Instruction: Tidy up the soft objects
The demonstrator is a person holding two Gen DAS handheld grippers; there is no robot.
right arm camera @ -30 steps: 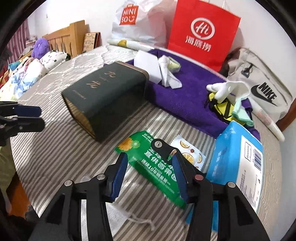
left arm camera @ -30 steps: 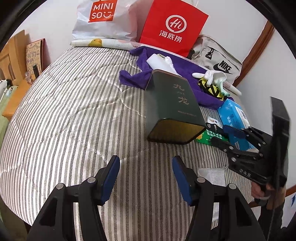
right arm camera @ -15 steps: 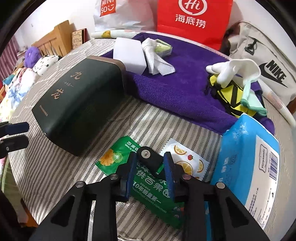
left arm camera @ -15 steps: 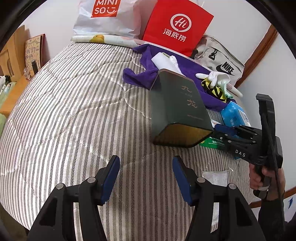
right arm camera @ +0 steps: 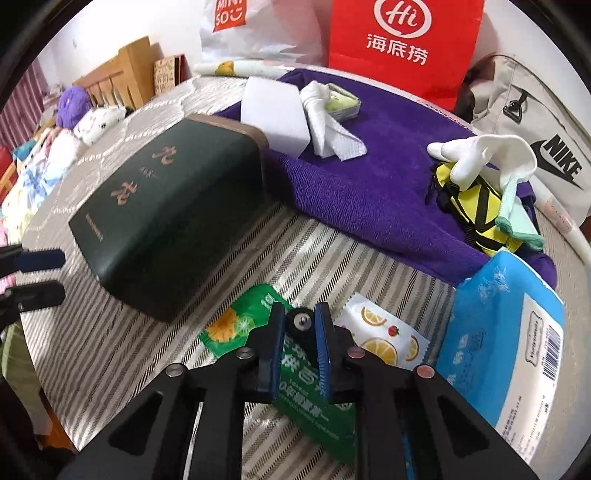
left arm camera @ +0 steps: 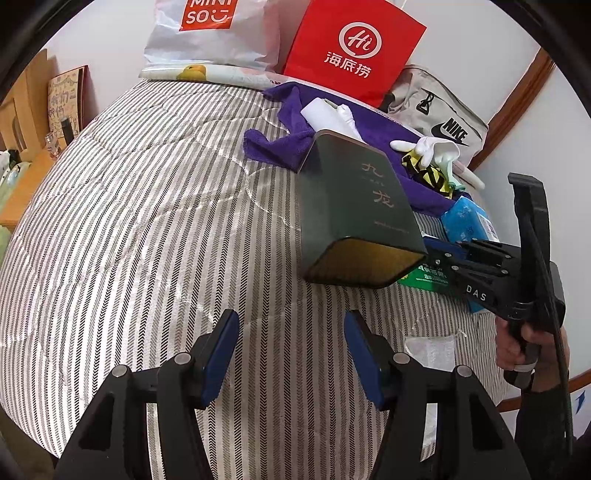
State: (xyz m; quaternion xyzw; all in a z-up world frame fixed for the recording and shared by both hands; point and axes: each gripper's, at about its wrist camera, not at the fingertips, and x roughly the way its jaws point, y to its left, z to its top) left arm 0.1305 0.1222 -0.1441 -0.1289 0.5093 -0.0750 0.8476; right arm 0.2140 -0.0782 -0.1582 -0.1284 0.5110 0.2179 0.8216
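Note:
A green wet-wipes packet [right arm camera: 255, 325] lies on the striped bed next to a dark green box [right arm camera: 166, 218]. My right gripper [right arm camera: 299, 325] has its jaws closed to a narrow gap around the packet. It also shows in the left wrist view [left arm camera: 436, 254], beside the box [left arm camera: 354, 210]. My left gripper [left arm camera: 291, 332] is open and empty above the bare bedspread. A purple towel [right arm camera: 369, 177] carries a white pad [right arm camera: 273, 114], a white cloth [right arm camera: 328, 129] and a white glove [right arm camera: 484, 147].
A blue tissue pack [right arm camera: 506, 350] and a fruit-print sachet [right arm camera: 384, 336] lie right of the packet. A red bag [right arm camera: 402, 44], a Miniso bag [right arm camera: 236, 26] and a Nike bag [right arm camera: 535, 122] stand at the back. A small white pouch [left arm camera: 428, 347] lies near the bed edge.
My right gripper moved forward over the green packet and its jaws closed from wide open to a narrow gap. The left gripper stayed open and drifted slightly.

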